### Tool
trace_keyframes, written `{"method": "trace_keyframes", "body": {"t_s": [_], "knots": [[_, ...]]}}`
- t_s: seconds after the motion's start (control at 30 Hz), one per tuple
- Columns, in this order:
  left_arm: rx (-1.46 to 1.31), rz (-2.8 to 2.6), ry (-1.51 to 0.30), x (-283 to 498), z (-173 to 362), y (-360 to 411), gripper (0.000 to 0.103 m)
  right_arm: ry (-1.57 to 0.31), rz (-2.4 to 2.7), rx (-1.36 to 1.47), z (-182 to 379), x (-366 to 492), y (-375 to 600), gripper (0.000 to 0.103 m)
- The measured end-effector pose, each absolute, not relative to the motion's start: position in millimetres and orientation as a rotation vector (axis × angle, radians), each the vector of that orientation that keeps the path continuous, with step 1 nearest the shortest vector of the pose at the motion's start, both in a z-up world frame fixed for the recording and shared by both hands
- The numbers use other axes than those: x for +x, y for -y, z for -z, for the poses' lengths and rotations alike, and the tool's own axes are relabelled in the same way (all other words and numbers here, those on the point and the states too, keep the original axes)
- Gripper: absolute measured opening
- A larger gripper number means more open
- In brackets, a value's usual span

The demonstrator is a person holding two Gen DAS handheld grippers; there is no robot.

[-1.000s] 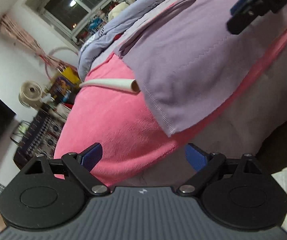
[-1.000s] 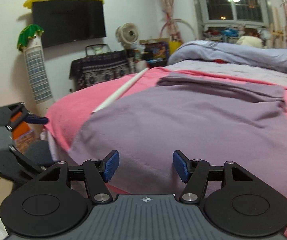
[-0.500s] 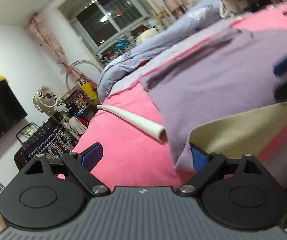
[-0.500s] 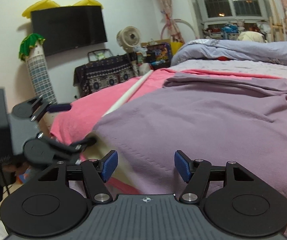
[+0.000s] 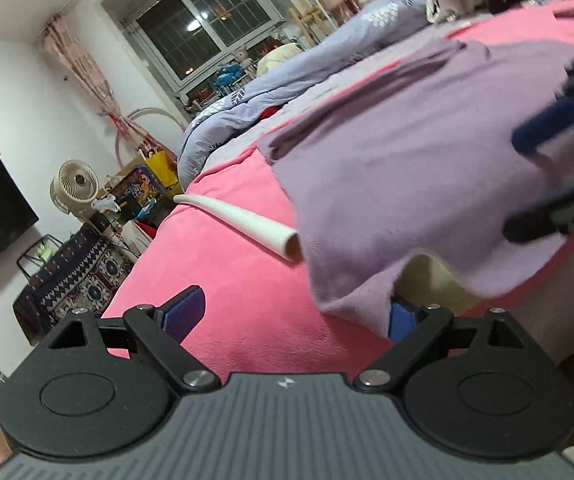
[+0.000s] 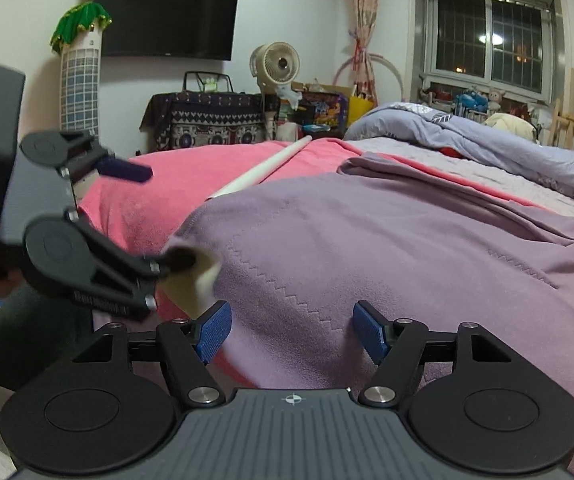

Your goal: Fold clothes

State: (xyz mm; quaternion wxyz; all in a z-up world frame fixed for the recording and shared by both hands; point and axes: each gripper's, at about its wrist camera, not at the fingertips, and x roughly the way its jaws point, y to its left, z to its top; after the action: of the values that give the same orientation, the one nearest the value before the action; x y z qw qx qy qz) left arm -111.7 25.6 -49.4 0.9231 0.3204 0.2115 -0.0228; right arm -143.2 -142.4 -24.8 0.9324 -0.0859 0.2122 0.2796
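Observation:
A purple garment (image 5: 407,152) (image 6: 367,248) lies spread on the pink bed cover (image 5: 239,280) (image 6: 155,196). My left gripper (image 5: 293,316) (image 6: 155,216) is open at the garment's near corner. That corner drapes over one finger and is lifted, showing a cream layer (image 6: 195,284) under it, while the other finger stands well apart. My right gripper (image 6: 291,334) is at the near hem with its jaws opening. Purple cloth lies between its blue pads (image 6: 213,332), which do not press on it. In the left wrist view its fingers (image 5: 547,132) show at the right edge.
A white tube (image 5: 247,220) (image 6: 263,166) lies on the pink cover beside the garment. A grey-blue duvet (image 6: 487,140) is heaped at the far side. Beyond the bed stand a fan (image 6: 277,66), a cloth-covered cabinet (image 6: 207,120) and a wall television (image 6: 167,16).
My left gripper rolled and came in at the garment's corner, which now rides lifted on one finger. My right gripper moved closer to the hem and its jaws stand wider.

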Motion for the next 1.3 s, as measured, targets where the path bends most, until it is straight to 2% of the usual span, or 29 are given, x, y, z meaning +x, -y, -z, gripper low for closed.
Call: {"method": "trace_keyframes", "body": {"t_s": [0.1,0.13,0.17,0.4,0.47,0.57,0.63,0.77,1.1,1.3], "knots": [[0.719,0.033,-0.393,-116.4,58.0,-18.9,0.093,-0.432,-0.563,-0.166,24.3,-145.1,144.8,0.068],[0.714,0.032,-0.386,-117.7,58.2,-19.5,0.090,-0.431,-0.561,-0.162,22.7,-144.4,147.5,0.068],[0.706,0.035,-0.383,-118.7,58.1,-20.3,0.083,-0.429,-0.561,-0.156,21.9,-144.2,148.6,0.068],[0.575,-0.004,-0.348,-125.2,40.3,-28.8,0.059,-0.389,-0.599,-0.130,14.9,-146.3,148.2,0.071],[0.492,0.002,-0.348,-124.3,29.3,-33.1,0.044,-0.371,-0.619,-0.142,13.4,-148.6,143.8,0.072],[0.362,0.036,-0.369,-120.2,14.6,-40.3,0.029,-0.341,-0.604,-0.171,12.2,-148.1,132.8,0.072],[0.309,0.053,-0.376,-117.9,8.0,-44.1,0.023,-0.319,-0.541,-0.200,13.9,-147.1,125.7,0.072],[0.280,0.062,-0.363,-121.5,1.1,-49.7,0.022,-0.299,-0.374,-0.239,21.7,-145.4,133.7,0.072],[0.241,0.049,-0.377,-129.5,0.1,-58.8,0.023,-0.377,0.075,-0.235,42.0,-163.0,233.2,0.072],[0.215,0.034,-0.411,-128.9,6.0,-59.9,0.024,-0.435,0.222,-0.112,52.2,-163.9,282.1,0.054]]}}
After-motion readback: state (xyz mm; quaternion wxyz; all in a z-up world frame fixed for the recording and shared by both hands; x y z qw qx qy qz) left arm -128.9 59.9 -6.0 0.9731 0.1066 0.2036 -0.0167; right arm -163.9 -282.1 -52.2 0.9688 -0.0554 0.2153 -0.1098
